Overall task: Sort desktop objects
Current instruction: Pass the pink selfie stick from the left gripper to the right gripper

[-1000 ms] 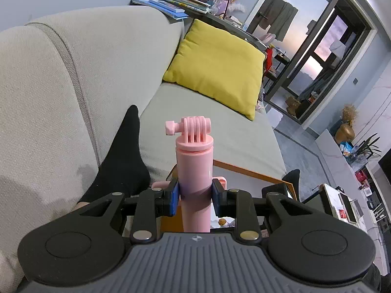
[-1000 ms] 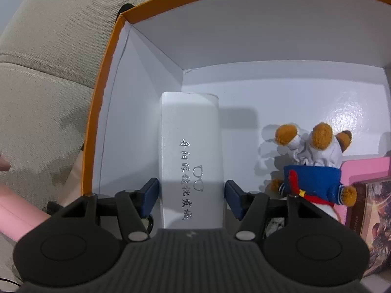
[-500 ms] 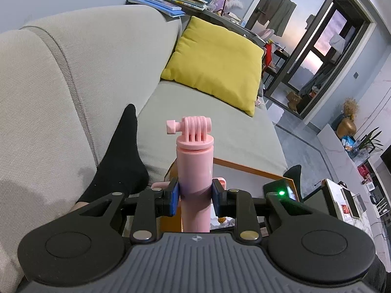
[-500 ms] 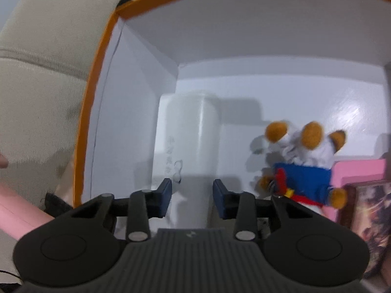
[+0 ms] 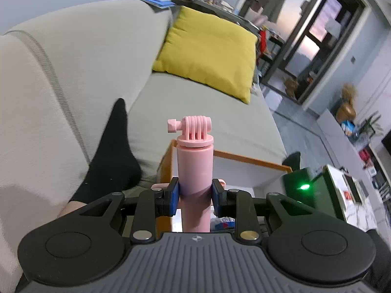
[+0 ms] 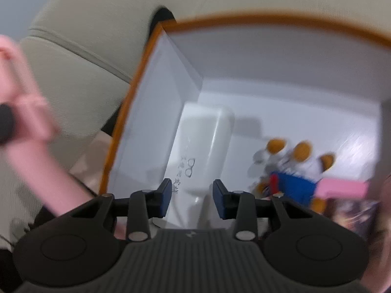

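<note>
Holding the pink camera handle (image 5: 195,171) in my left gripper (image 5: 195,196), I keep it upright; the blue pads press on both sides of its smooth round body. Its top carries a flat disc, a ribbed mount and a small screw knob pointing to the left. The lower end goes behind the gripper body, so I cannot see it. Behind the handle stands the box (image 5: 254,159) with an orange rim and white inside, on the grey sofa (image 5: 73,61), near a foot in a black sock (image 5: 110,161) and a yellow cushion (image 5: 207,48).

My right gripper (image 6: 191,196) hangs over this box (image 6: 156,92). Its jaws have just been closing, but they are apart and empty, nothing is pressed between them. Below them the white glasses case (image 6: 205,151) lies on the box floor along the left wall, with small printed signs and a drawing of glasses. Just beside it on the right lies a plush toy (image 6: 295,178) in blue clothes with orange paws. This view is blurred: the things at the right edge are hard to read, and the case's near end is hidden by the gripper.
</note>
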The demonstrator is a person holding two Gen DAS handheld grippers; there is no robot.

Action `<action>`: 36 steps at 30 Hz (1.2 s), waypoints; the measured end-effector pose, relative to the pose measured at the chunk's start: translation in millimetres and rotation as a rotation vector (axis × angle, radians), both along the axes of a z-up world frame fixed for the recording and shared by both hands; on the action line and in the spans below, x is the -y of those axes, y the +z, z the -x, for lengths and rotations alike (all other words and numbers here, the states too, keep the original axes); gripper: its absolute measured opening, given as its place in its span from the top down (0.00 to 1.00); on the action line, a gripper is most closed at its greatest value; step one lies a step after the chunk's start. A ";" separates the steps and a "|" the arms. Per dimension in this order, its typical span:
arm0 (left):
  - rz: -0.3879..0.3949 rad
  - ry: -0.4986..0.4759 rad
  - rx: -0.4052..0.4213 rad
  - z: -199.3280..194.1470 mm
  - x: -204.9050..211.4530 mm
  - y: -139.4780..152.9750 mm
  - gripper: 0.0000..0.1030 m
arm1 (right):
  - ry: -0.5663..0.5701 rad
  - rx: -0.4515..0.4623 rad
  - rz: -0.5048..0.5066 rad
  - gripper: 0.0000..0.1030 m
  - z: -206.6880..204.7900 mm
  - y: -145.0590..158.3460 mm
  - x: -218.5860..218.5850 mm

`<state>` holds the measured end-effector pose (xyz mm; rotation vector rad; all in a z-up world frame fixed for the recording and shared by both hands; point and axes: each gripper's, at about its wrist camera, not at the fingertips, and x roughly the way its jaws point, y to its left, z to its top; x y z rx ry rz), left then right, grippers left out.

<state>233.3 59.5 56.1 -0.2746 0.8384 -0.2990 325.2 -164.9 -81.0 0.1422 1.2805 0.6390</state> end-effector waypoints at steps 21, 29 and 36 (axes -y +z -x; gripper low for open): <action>-0.140 -0.228 -0.132 -24.2 59.6 -39.0 0.70 | 0.259 0.356 -0.125 0.71 27.5 59.2 51.1; -0.139 -0.288 -0.163 -32.2 54.4 -47.5 0.70 | 0.273 0.365 -0.180 0.86 22.8 49.7 51.2; -0.071 -0.339 -0.220 -46.7 39.6 -52.9 0.70 | 0.289 0.350 -0.215 0.93 13.7 39.7 46.9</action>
